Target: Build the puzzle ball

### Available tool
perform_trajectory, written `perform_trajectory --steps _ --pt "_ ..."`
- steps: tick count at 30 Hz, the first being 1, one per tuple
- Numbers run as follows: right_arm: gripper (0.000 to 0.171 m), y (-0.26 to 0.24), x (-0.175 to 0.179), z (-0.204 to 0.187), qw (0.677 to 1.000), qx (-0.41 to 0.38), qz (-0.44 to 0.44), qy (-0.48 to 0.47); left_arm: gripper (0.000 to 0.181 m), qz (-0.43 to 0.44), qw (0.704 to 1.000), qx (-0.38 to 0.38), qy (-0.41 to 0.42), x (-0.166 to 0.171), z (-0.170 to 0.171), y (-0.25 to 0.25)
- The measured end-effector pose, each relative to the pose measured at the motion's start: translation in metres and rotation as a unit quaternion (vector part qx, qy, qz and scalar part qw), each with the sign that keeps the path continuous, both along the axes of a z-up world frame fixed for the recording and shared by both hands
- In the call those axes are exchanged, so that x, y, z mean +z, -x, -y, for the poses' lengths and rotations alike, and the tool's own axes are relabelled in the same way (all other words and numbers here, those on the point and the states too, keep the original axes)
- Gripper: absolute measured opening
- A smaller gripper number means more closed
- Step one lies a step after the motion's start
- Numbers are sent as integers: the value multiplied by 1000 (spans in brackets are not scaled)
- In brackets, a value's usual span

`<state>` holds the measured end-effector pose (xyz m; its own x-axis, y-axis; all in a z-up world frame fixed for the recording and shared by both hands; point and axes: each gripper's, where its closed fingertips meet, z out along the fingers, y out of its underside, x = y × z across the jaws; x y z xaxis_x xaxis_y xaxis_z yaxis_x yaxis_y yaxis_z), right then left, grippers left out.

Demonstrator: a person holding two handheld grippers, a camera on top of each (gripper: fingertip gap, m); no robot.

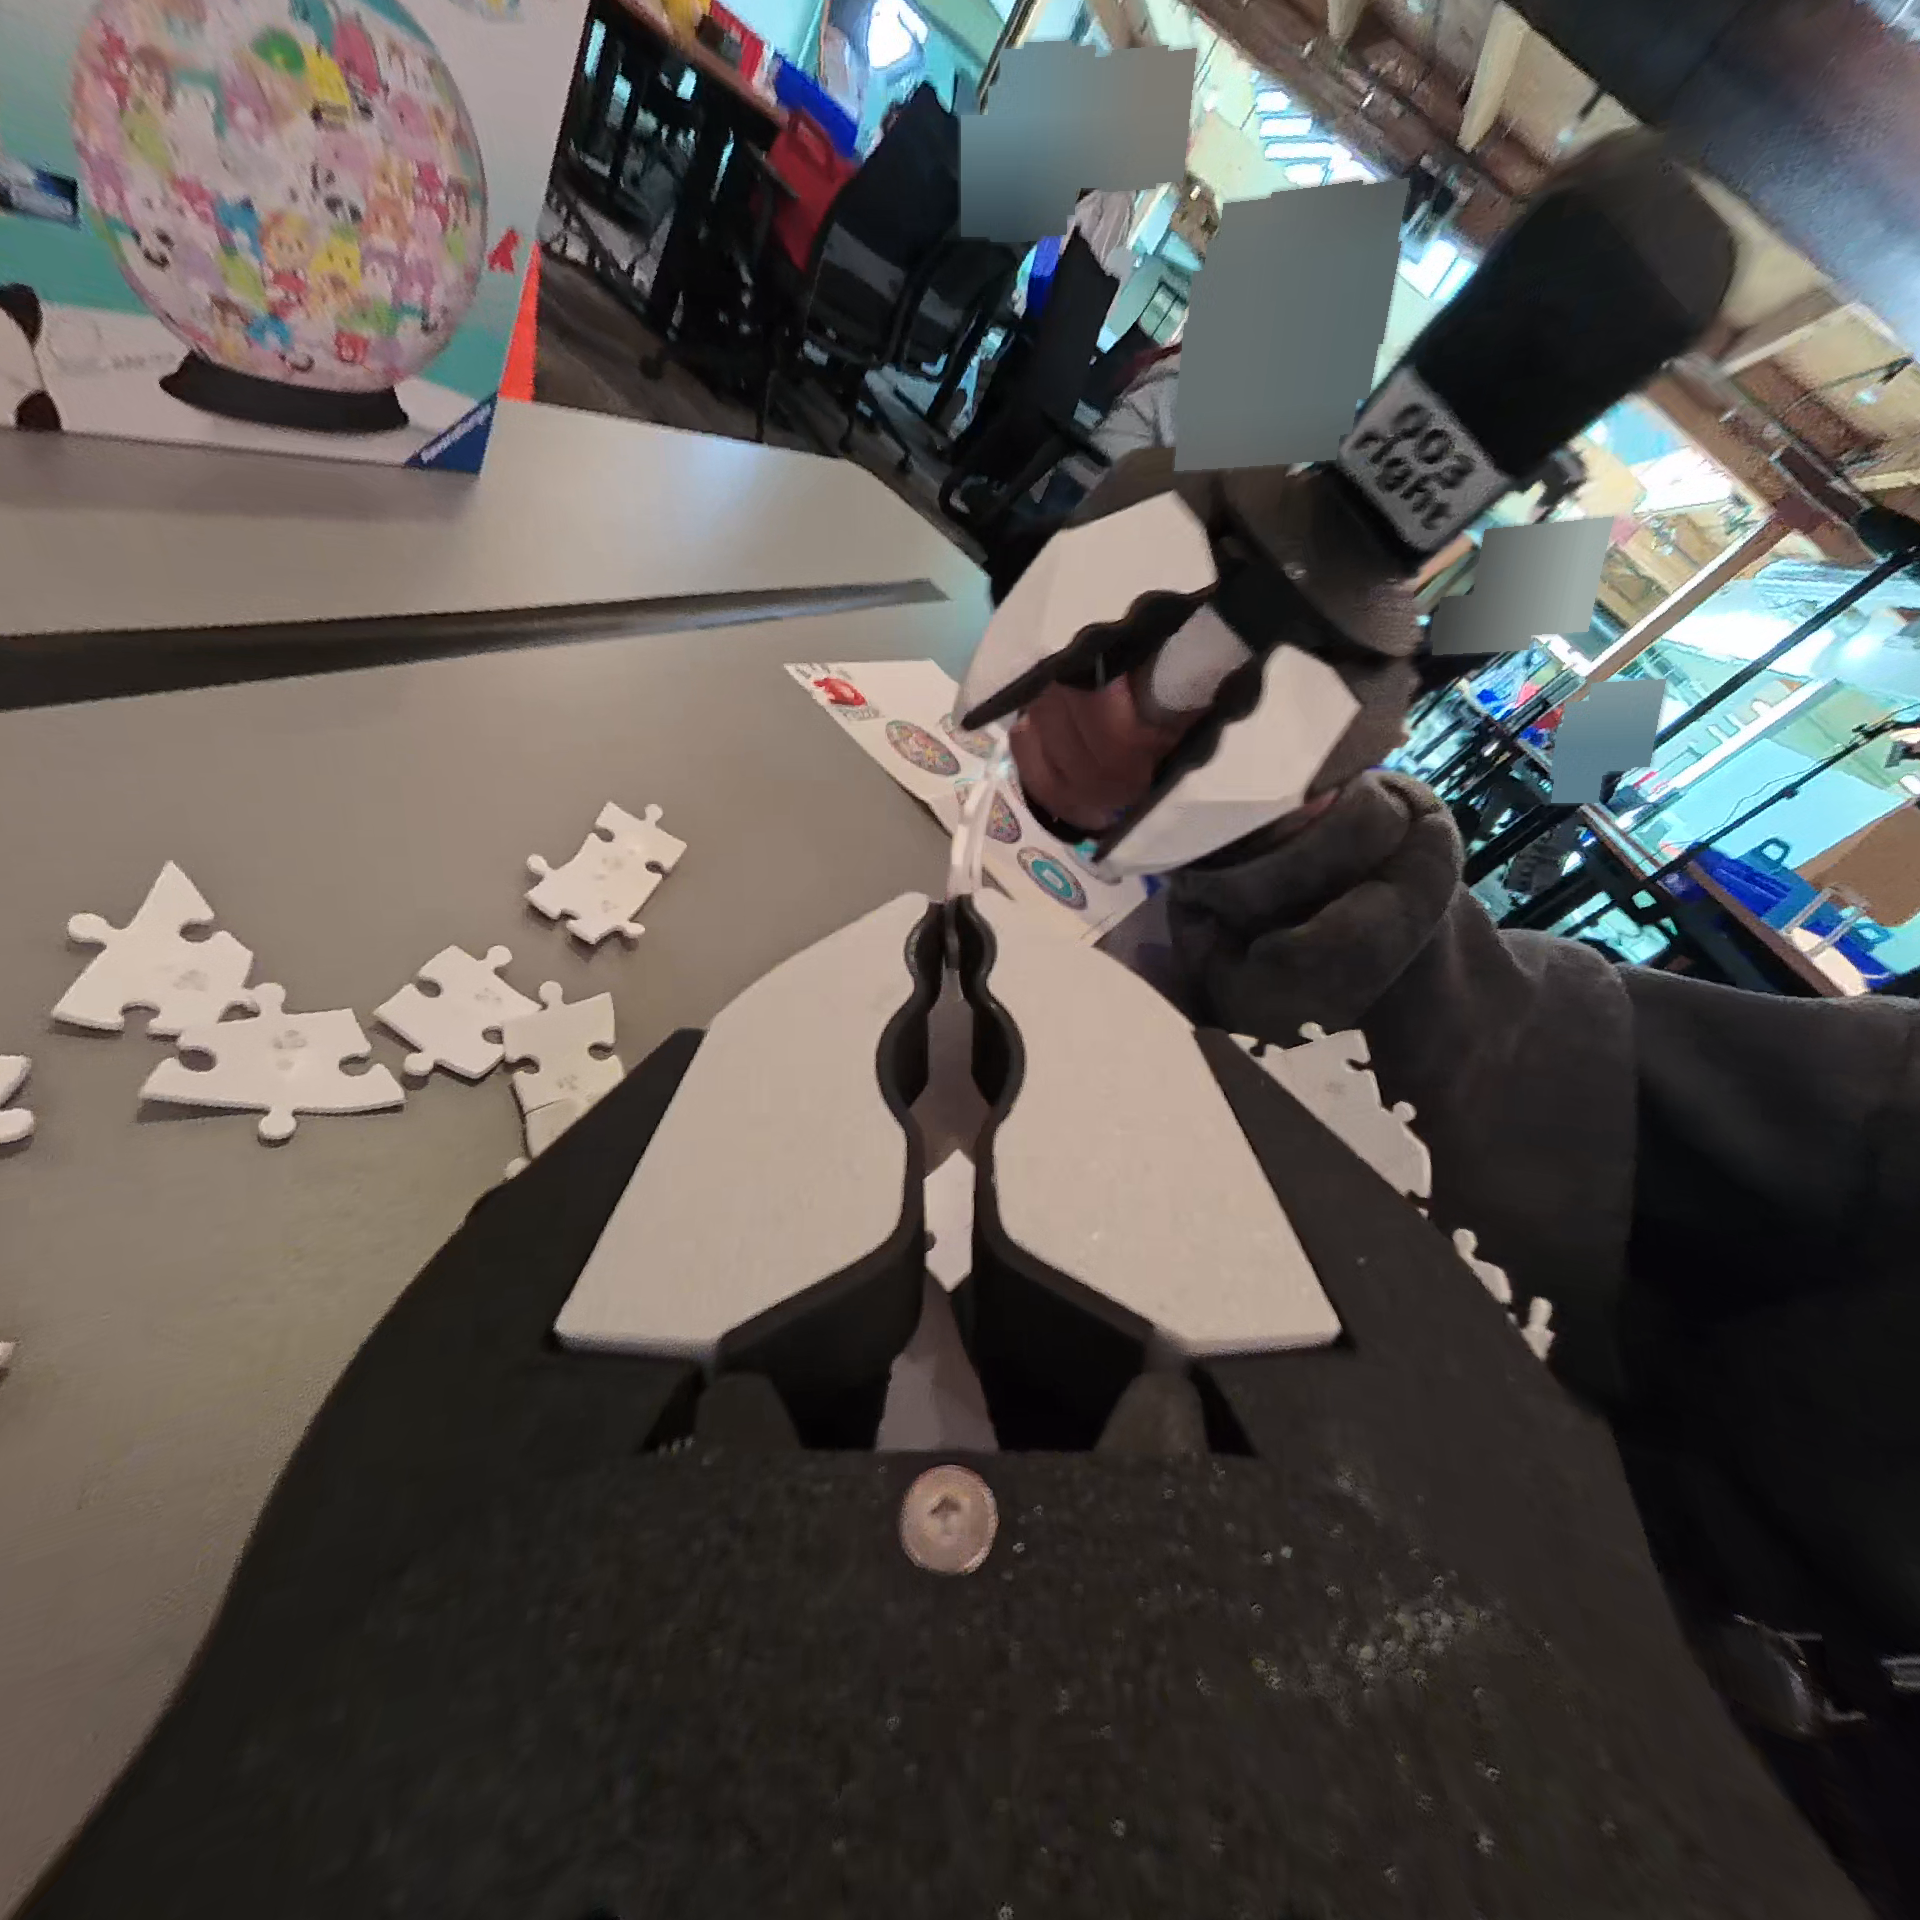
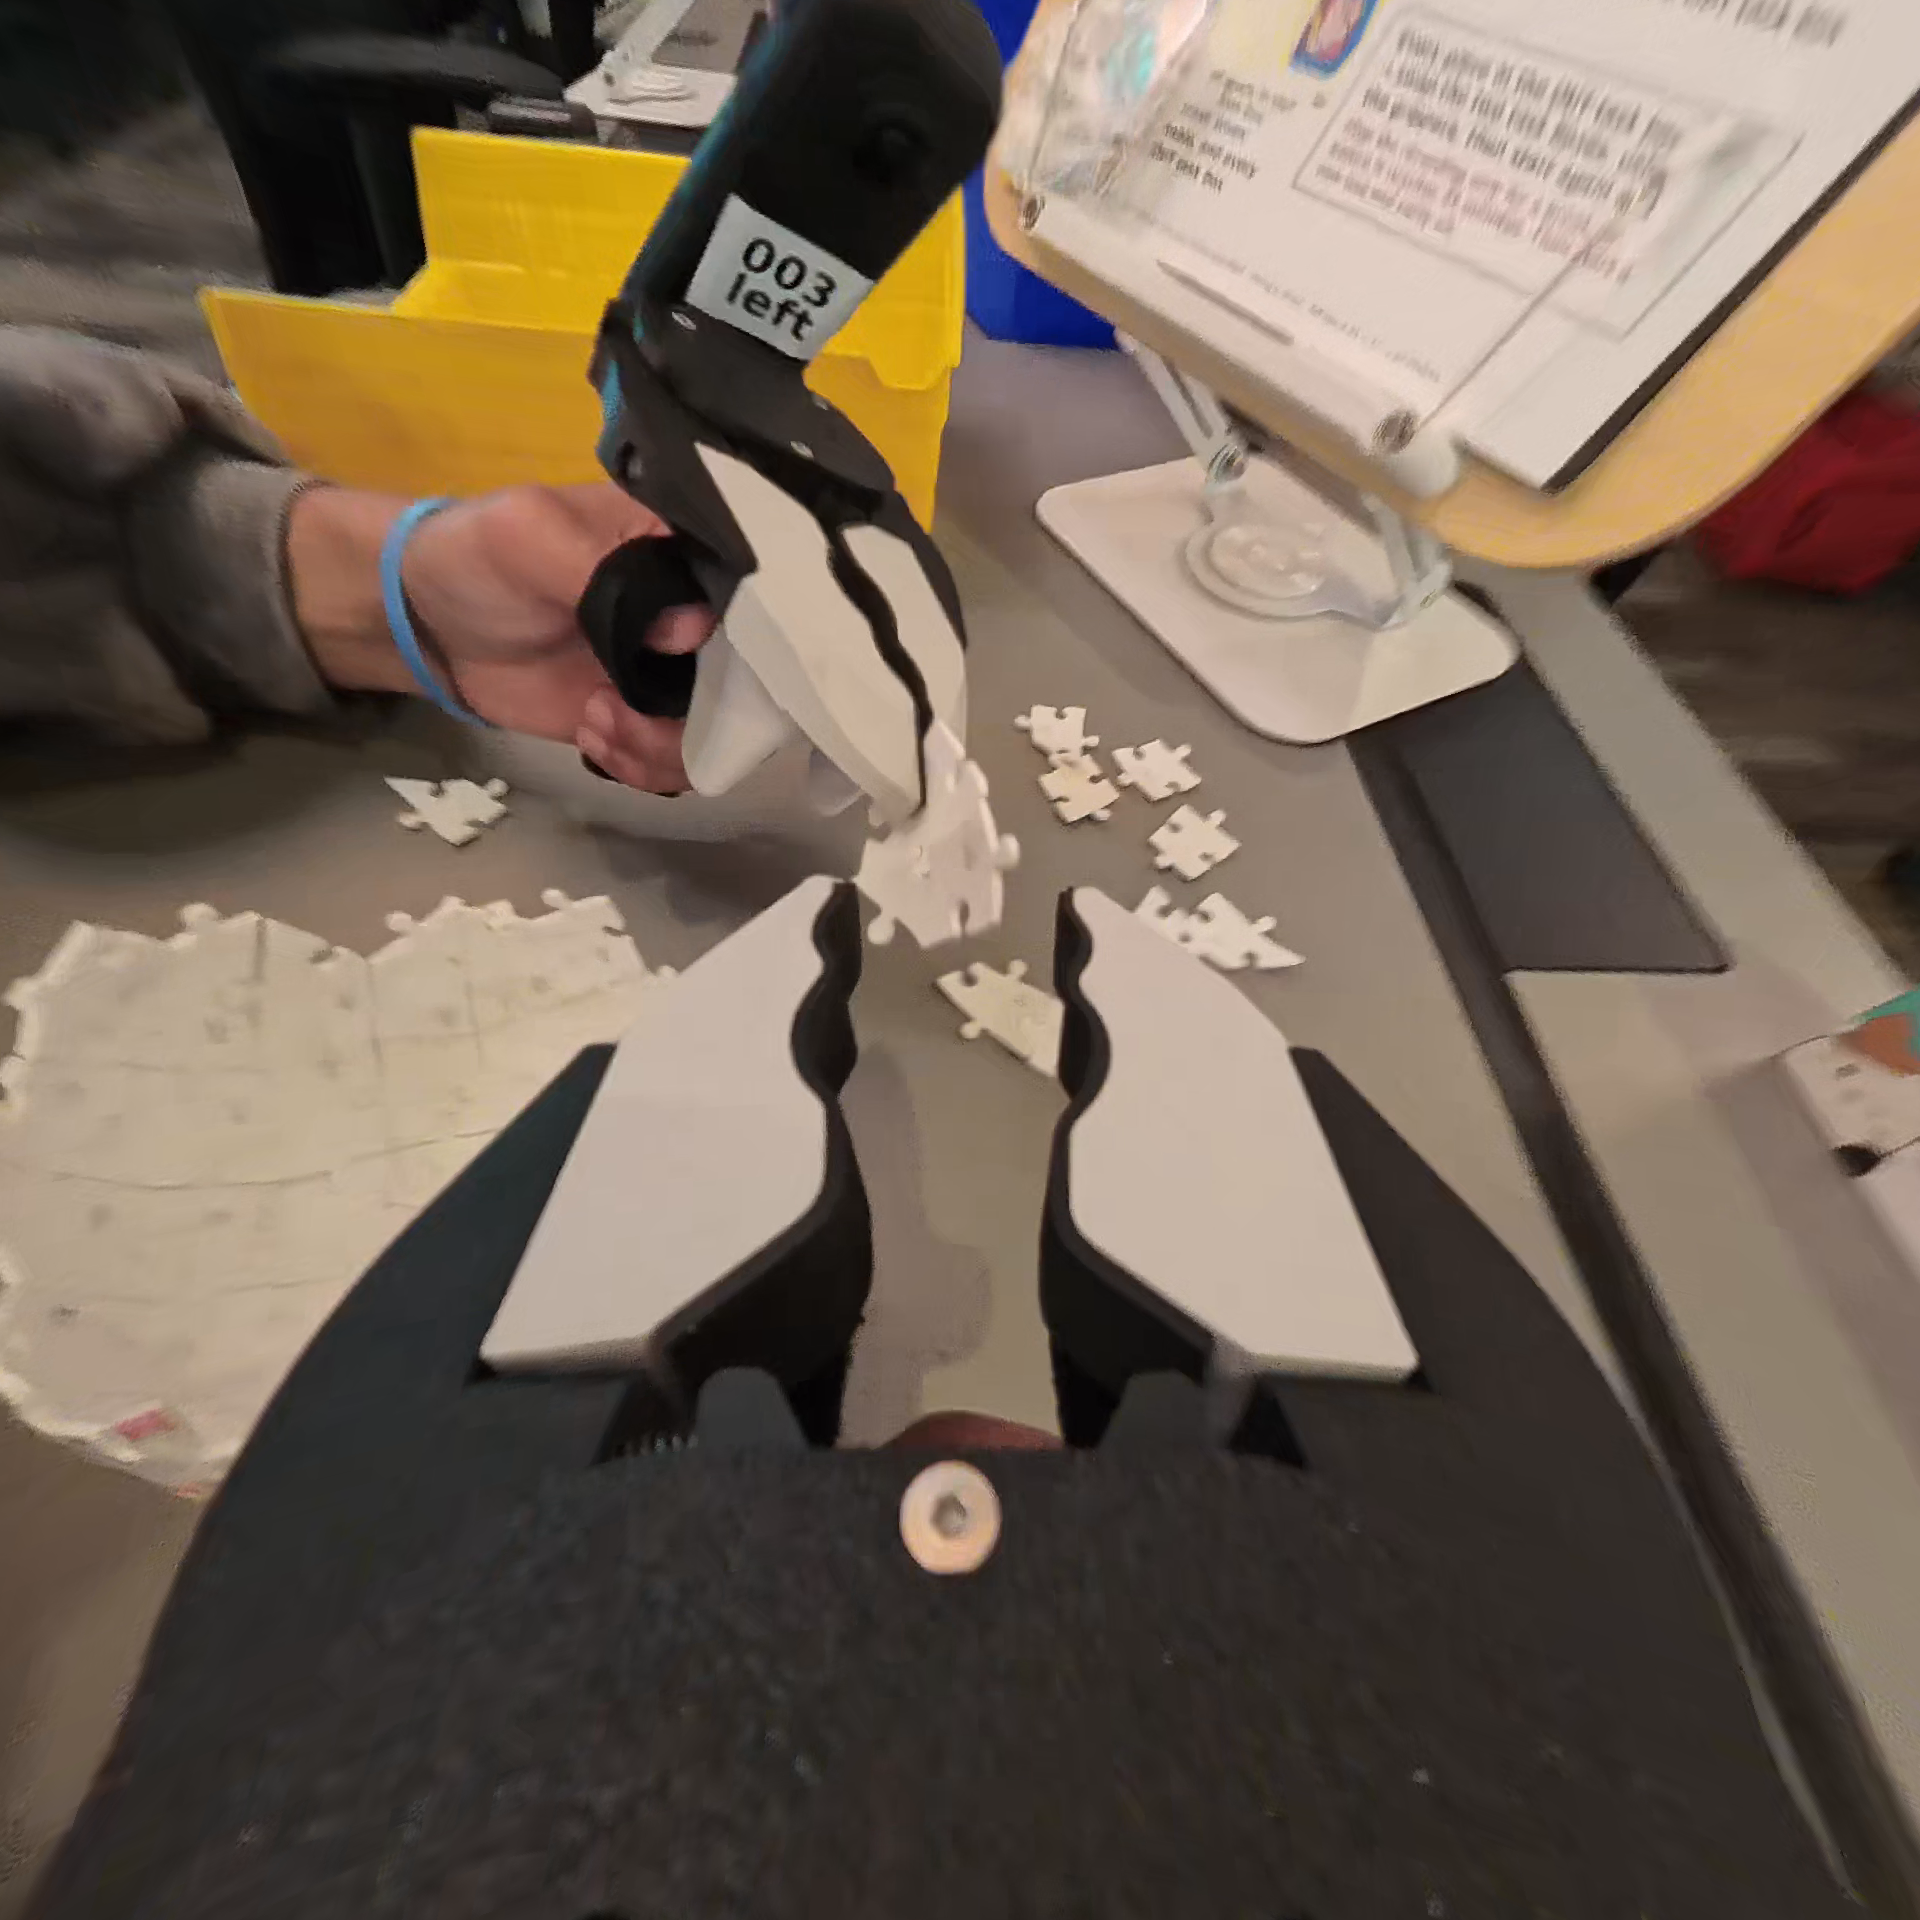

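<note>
Puzzle pieces [image 2: 940, 862], joined, hang clamped in your left gripper [image 2: 914, 795] jaws above the bench [image 2: 1351, 935]; your right gripper [image 2: 961, 914] jaws stand apart just beside them.

Looks like a shared workshop or lab space. Beyond the left claw [image 1: 951, 925]: rows of long worktables [image 1: 727, 73], dark rolling chairs [image 1: 935, 291], exposed brick and wooden beams [image 1: 1455, 94], blue storage bins [image 1: 1756, 894]. Ahead of the right claw [image 2: 961, 935]: a grey desk [image 2: 1039, 436] carrying a yellow plastic bin [image 2: 499, 343] and, up to the right, an instruction sheet on a tilted stand [image 2: 1455, 312].
</note>
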<state>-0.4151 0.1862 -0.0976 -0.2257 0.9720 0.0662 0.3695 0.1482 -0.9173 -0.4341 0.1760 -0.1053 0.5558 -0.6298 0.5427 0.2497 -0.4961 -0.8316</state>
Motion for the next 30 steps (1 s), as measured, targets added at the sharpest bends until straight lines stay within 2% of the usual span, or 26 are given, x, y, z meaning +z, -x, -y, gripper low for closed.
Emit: perform_trajectory --steps 3,6,9,12,19,30 --pt "34 5 -5 4 997 6 11 81 2 12 1000 3 -8 3 4 2" --pt "24 10 -5 7 990 18 0 139 2 9 1000 6 -11 2 5 2" --pt "8 11 -13 5 989 13 12 150 2 4 1000 11 -13 2 4 1" --pt "4 12 -14 4 986 6 17 166 2 -7 1000 26 -12 -1 1 4" --pt "2 15 -16 2 981 -18 30 189 2 -35 998 49 -19 -4 -2 7" --pt "2 13 -14 9 970 2 34 242 2 -32 999 23 -36 -2 3 5"
